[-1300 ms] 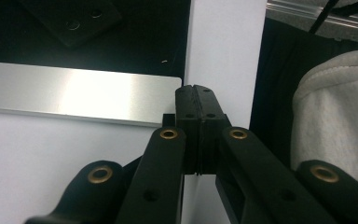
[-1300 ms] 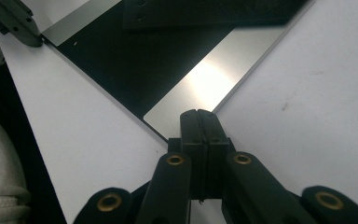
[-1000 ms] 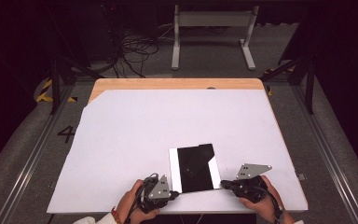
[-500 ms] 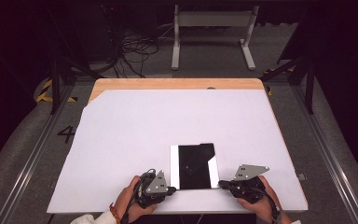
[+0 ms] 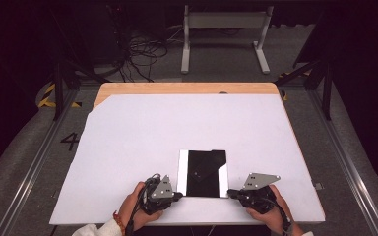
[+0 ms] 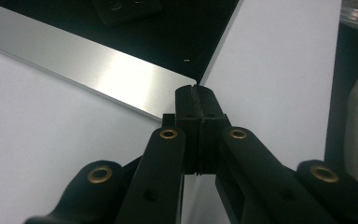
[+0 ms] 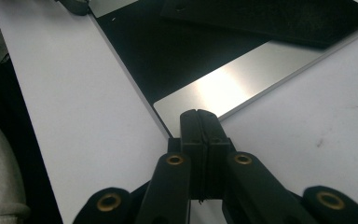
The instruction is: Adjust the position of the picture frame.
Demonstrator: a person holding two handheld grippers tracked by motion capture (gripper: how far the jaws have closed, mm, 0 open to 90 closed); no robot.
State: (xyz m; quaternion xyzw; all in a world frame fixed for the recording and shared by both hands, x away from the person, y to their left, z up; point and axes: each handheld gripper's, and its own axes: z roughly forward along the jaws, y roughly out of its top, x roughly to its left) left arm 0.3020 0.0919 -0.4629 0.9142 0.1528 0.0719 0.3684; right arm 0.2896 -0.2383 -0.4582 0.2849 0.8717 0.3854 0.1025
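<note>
While the black plate with silver side strips (image 5: 203, 173) is lying low and centre on the worktop (image 5: 128, 147), you are resting both tongs, left (image 5: 179, 195) and right (image 5: 230, 193), pressed together empty at its near corners, apparently to square or steady it.

One black plate (image 5: 204, 172) with two silver strips (image 5: 182, 172) — two grippers, left gripper (image 5: 179, 195) and right gripper (image 5: 230, 192).

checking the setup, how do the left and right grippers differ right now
The left gripper sits at the black plate's near left corner, the right gripper at its near right corner. The left points rightward, the right leftward. Both are shut, tips at the plate's silver edges, gripping nothing.
</note>
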